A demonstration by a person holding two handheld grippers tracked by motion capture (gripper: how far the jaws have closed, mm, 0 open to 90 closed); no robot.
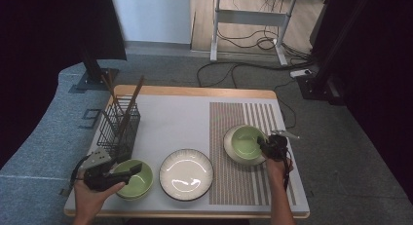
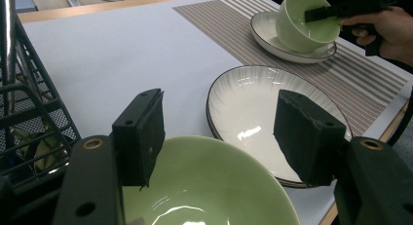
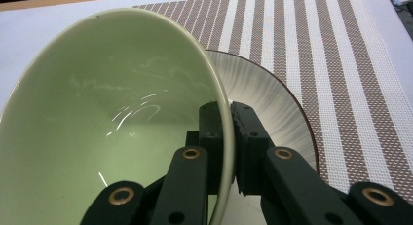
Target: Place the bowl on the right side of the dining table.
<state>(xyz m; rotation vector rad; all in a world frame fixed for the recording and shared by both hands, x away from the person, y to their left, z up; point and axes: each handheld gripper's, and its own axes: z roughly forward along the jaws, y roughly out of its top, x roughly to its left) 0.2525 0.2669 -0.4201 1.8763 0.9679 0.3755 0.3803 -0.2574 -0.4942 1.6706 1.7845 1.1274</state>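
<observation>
Right gripper view puts the matter plainly for me: my right gripper (image 3: 233, 137) has its fingers (image 3: 213, 132) pinched on the rim of the tilted green bowl (image 3: 112, 113), one finger inside the wall and one outside, so the bowl hangs off to the left of the fingers with its mouth turned toward the camera. Under and behind it lies the small white plate (image 3: 272, 93), resting on the striped placemat (image 3: 341, 64). From the high view I read the same bowl at the right side of the counter (image 1: 165, 113), tipped on that plate, and my right hand (image 1: 276, 169) reaches in from the near edge. My left gripper (image 2: 229, 132) hovers low over the second green bowl (image 2: 204, 181) at the near left corner, fingers wide apart and pressing on nothing; the bowl's rim sits just below and between them. The large white plate (image 2: 253, 108) lies between the two bowls, nearer to my left side. I judge the next move turns on the tipped bowl: the right hand alone holds it, and its weight leans away from the pinch.
</observation>
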